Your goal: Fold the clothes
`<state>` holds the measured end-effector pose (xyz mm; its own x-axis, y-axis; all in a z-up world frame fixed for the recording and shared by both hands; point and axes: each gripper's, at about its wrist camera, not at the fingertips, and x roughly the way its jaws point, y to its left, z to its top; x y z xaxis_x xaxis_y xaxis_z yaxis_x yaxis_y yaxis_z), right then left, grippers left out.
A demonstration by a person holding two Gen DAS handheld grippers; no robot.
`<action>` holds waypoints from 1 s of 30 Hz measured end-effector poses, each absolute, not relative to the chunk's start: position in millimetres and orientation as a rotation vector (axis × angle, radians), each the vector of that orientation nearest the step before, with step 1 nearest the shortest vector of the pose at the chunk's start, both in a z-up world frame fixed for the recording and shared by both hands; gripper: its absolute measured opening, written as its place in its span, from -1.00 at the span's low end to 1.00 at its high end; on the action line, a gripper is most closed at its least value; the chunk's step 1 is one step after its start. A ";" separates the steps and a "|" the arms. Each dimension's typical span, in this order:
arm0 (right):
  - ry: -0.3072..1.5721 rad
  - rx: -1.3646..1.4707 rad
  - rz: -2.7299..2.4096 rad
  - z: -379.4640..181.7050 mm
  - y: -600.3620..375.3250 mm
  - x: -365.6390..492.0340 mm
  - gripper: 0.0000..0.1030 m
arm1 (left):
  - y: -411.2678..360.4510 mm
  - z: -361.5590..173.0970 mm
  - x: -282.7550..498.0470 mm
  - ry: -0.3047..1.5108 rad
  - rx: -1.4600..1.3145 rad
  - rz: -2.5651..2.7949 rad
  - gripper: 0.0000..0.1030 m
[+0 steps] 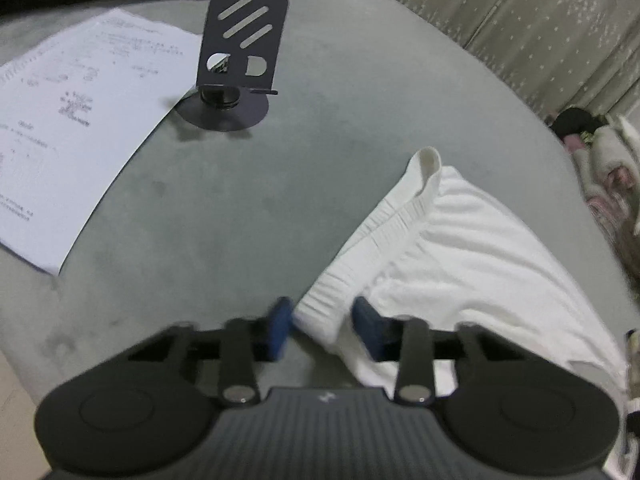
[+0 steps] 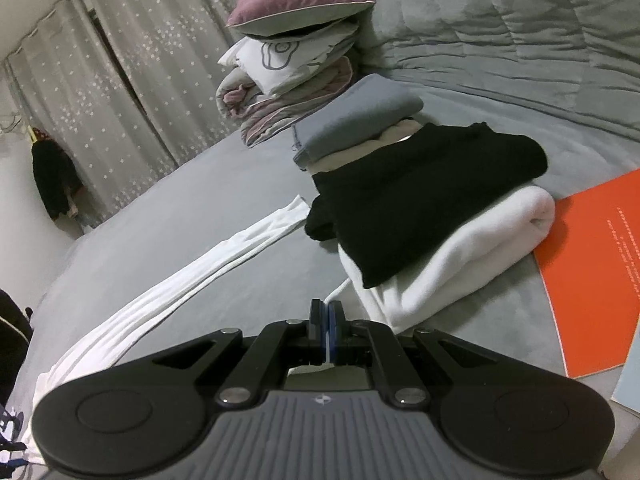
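A white garment (image 1: 460, 248) with a ribbed elastic waistband (image 1: 360, 256) lies on the grey bed in the left wrist view. My left gripper (image 1: 322, 322) has its blue pads (image 1: 280, 320) on either side of the waistband's near corner and pressing on it. In the right wrist view, long white cloth (image 2: 200, 272) stretches from the lower left toward a pile of folded clothes. My right gripper (image 2: 327, 312) is shut on a thin white fabric edge (image 2: 338, 292) just in front of that pile.
The pile has a white roll (image 2: 480, 240), a black piece (image 2: 420, 200) and a grey piece (image 2: 360, 120), with pillows (image 2: 300, 12) behind. An orange booklet (image 2: 592, 264) lies to the right. A dark phone stand (image 1: 236, 60) and printed sheets (image 1: 80, 120) sit on the bed; curtains (image 1: 540, 20) hang beyond.
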<state>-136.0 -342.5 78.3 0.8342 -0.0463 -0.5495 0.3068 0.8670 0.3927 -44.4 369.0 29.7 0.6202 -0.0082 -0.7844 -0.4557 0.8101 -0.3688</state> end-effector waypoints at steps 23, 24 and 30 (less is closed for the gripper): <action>0.420 0.420 -0.086 162.0 -352.3 -110.0 -0.90 | 405.4 74.7 -56.4 0.698 -0.825 0.195 -0.86; 0.469 0.417 -0.097 144.7 -352.9 -113.1 -0.90 | 404.6 70.0 -59.0 0.719 -0.803 0.206 -0.86; 0.630 0.516 -0.137 73.1 -362.8 -135.1 -0.90 | 408.4 48.8 -71.4 0.802 -0.757 0.240 -0.86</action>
